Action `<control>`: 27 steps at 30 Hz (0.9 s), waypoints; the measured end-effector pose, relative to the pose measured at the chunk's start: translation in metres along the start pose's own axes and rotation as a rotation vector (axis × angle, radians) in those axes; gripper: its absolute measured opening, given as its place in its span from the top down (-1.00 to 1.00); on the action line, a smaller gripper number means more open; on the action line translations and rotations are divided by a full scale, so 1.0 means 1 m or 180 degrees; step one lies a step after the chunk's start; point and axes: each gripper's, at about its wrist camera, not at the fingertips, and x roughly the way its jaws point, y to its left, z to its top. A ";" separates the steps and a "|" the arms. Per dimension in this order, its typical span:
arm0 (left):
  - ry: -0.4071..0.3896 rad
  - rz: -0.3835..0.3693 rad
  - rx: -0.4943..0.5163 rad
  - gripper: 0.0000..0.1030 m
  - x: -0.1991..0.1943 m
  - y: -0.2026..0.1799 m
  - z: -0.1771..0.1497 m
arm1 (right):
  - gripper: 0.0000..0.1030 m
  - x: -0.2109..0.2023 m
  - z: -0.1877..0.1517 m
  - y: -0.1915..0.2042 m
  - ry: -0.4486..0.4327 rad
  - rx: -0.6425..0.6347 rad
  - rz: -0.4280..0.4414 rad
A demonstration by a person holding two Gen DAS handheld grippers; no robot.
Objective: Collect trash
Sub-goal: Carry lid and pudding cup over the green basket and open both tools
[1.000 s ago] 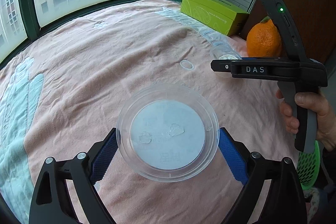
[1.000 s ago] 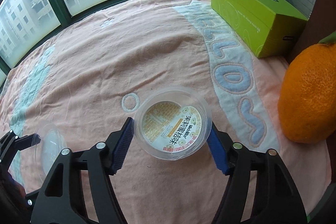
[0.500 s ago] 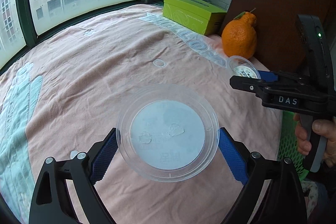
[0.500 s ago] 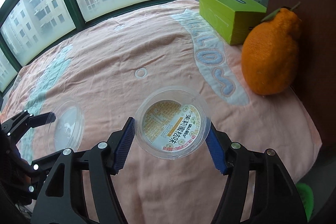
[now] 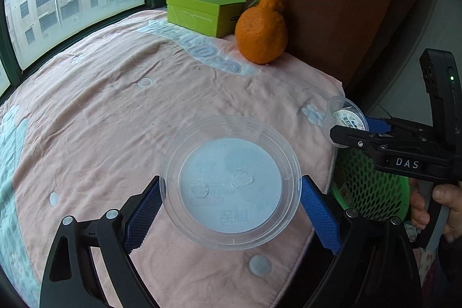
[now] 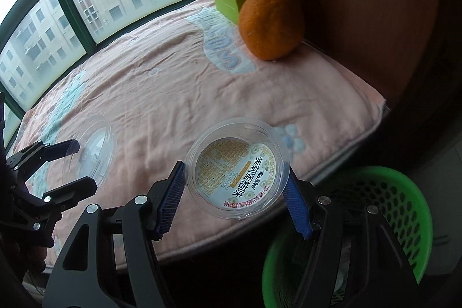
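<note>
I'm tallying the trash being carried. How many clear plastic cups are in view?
2: a plain clear cup clamped in the left gripper, and a labelled cup in the right gripper.

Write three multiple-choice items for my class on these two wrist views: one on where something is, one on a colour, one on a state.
1. Where does the orange fruit stand?
A. in the basket
B. on the pink blanket beside the green box
C. on the windowsill

2. What colour is the mesh basket?
A. green
B. red
C. white

3. What is the right gripper doing?
A. hanging open and empty
B. closed on a labelled clear cup
C. holding the fruit

Answers: 1 B, the fruit sits on the blanket next to the box; 2 A, its perforated wall is bright green; 3 B, both blue pads press the cup's sides.
</note>
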 end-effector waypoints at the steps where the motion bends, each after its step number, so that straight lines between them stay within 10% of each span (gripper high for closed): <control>1: 0.0005 -0.0022 0.0025 -0.73 0.001 -0.006 0.000 | -0.27 -0.004 -0.005 -0.006 0.0001 0.0038 -0.0032; 27: 0.0221 -0.0416 0.0603 -0.73 0.032 -0.120 0.000 | -0.29 -0.045 -0.098 -0.125 0.0198 0.0827 -0.0515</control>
